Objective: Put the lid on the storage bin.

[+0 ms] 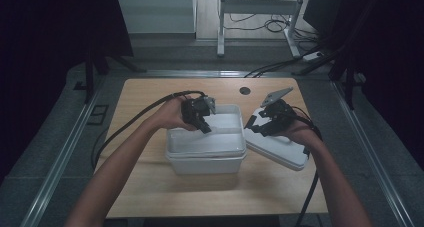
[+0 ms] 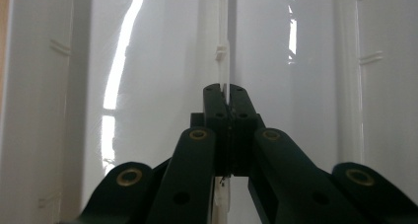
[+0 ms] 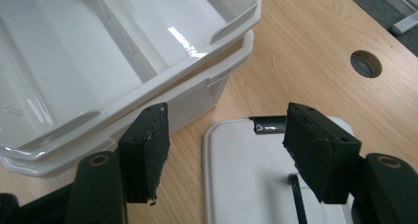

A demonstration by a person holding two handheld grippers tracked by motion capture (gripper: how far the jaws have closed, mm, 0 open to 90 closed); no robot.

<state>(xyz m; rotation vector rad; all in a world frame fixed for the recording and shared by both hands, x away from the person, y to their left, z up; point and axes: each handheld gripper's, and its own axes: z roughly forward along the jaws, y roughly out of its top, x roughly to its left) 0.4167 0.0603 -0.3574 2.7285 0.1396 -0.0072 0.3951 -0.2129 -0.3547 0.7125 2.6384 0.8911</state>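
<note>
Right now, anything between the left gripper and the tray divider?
Nothing visible. The left gripper is already shut on the divider, the thin rib down the middle of the white tray. The right gripper is open, off to the side over the lid on the table.

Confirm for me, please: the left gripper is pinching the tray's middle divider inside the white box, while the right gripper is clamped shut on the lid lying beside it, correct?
Not quite. The right gripper is open, not clamped: the right gripper view shows its jaws spread wide above the lid, gripping nothing. The rest holds: in the left gripper view, the left gripper is closed on the tray's divider inside the white box.
</note>
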